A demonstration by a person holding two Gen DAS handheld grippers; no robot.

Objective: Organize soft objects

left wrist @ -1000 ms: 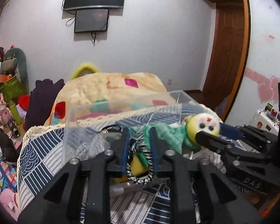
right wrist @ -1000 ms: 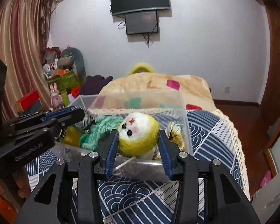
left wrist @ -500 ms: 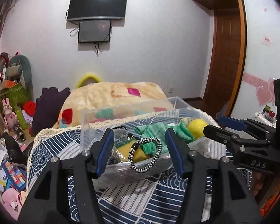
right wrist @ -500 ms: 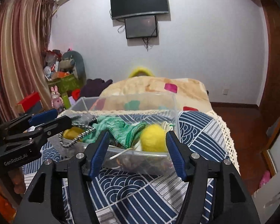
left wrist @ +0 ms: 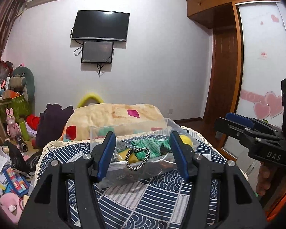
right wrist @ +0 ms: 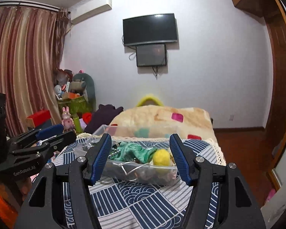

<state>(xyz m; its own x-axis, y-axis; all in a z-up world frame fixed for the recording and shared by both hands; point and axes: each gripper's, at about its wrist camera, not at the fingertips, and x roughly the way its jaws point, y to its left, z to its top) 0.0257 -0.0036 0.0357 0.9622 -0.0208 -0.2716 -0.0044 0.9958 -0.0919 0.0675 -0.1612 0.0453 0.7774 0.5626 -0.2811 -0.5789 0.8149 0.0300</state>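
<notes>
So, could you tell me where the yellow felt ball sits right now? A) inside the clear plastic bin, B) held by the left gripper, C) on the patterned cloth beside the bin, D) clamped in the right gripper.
A: the yellow felt ball lies inside the clear plastic bin next to the green knit piece, while the right gripper and the left gripper are both open and empty.
</notes>
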